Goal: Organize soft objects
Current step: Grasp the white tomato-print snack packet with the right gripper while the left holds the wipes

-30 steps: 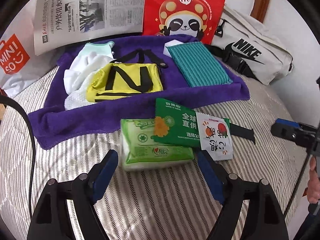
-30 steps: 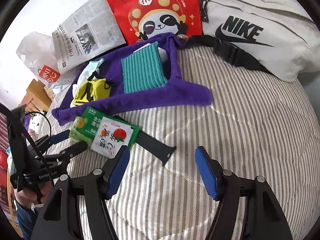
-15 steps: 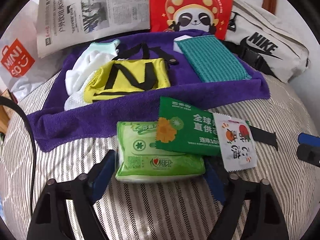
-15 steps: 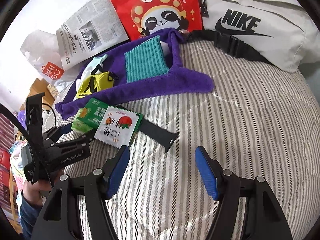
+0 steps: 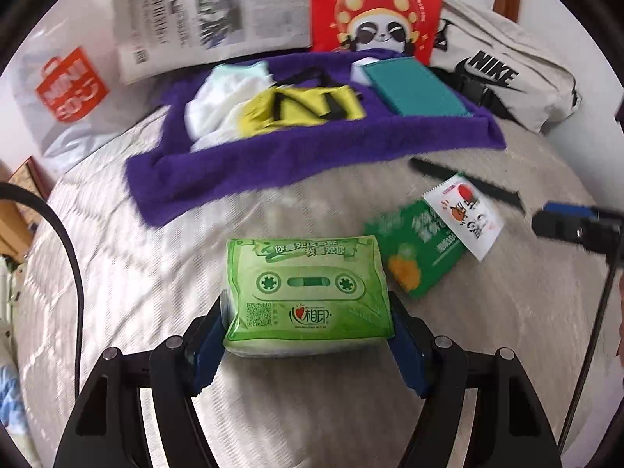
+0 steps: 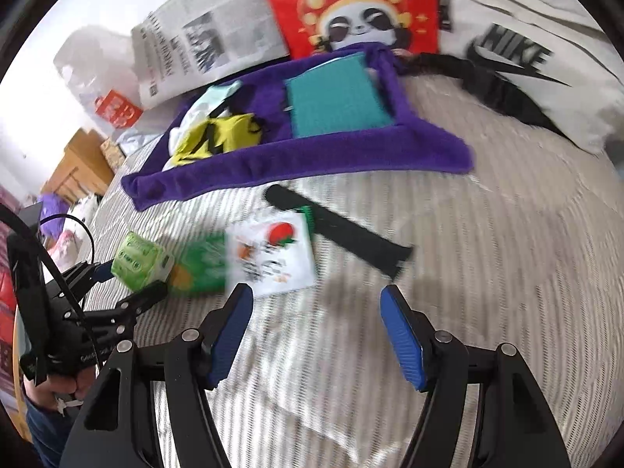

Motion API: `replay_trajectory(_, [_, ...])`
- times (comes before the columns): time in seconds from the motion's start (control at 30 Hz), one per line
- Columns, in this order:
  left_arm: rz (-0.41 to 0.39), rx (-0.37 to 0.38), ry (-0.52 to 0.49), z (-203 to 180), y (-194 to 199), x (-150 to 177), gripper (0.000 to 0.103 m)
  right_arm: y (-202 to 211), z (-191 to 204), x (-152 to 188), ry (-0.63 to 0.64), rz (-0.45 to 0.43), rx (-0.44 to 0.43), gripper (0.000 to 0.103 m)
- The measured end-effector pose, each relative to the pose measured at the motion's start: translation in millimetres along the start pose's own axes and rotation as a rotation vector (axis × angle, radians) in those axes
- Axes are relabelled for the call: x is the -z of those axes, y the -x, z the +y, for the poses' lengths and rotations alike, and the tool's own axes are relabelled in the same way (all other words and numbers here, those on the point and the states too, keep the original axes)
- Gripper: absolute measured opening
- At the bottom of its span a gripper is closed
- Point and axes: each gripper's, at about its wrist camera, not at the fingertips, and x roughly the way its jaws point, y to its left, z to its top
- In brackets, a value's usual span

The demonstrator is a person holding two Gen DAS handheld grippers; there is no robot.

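My left gripper (image 5: 308, 335) is shut on a green tissue pack (image 5: 308, 288) and holds it above the striped bed; the pack also shows in the right wrist view (image 6: 140, 259). A green sachet (image 5: 417, 249) and a white sachet (image 5: 462, 214) lie on the bed to the right, over a black strap (image 5: 468, 181). My right gripper (image 6: 316, 331) is open and empty, just in front of the white sachet (image 6: 273, 257). A purple towel (image 5: 273, 163) holds white cloths (image 5: 218, 105), a yellow pouch (image 5: 304, 111) and a teal cloth (image 5: 413, 91).
A newspaper (image 5: 206, 15), a red panda bag (image 5: 378, 4) and a white Nike bag (image 5: 503, 74) stand along the back. A Miniso plastic bag (image 5: 66, 89) lies at the back left. The bed's left edge drops toward wooden furniture (image 6: 78, 167).
My left gripper closed on the green tissue pack and pulled it back and up, out from under the sachets. The sachets shifted right. My right gripper moved closer to the white sachet.
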Motion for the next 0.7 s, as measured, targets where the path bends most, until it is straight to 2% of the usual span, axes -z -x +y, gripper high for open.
replay_trajectory(0.13, [0.009, -0.019, 0.03, 19.8, 1.5, 10.1, 0.072, -15.9, 23.1, -6.1, 0.043, 0.028, -0.004, 0.067])
replay_trajectory(0.23, [0.001, 0.01, 0.051, 29.4, 0.7, 14.8, 0.072, -29.1, 35.6, -11.4, 0.069, 0.046, 0.002, 0.068])
replay_trajectory(0.37, [-0.002, 0.017, 0.05, 30.7, 0.2, 15.5, 0.073, -49.8, 47.8, -17.5, 0.087, 0.09, 0.052, 0.072])
replay_trajectory(0.6, [-0.03, 0.015, 0.054, 29.0, 2.1, 19.2, 0.073, -58.9, 70.9, -11.2, 0.167, 0.024, 0.183, 0.074])
replay_trajectory(0.67, [-0.038, 0.017, 0.063, 29.5, 2.0, 20.0, 0.073, -57.1, 69.4, -8.2, 0.151, 0.0, 0.182, 0.069])
replay_trajectory(0.7, [-0.041, 0.012, 0.054, 28.5, 1.8, 20.5, 0.073, -55.9, 68.4, -7.2, 0.147, -0.009, 0.186, 0.063])
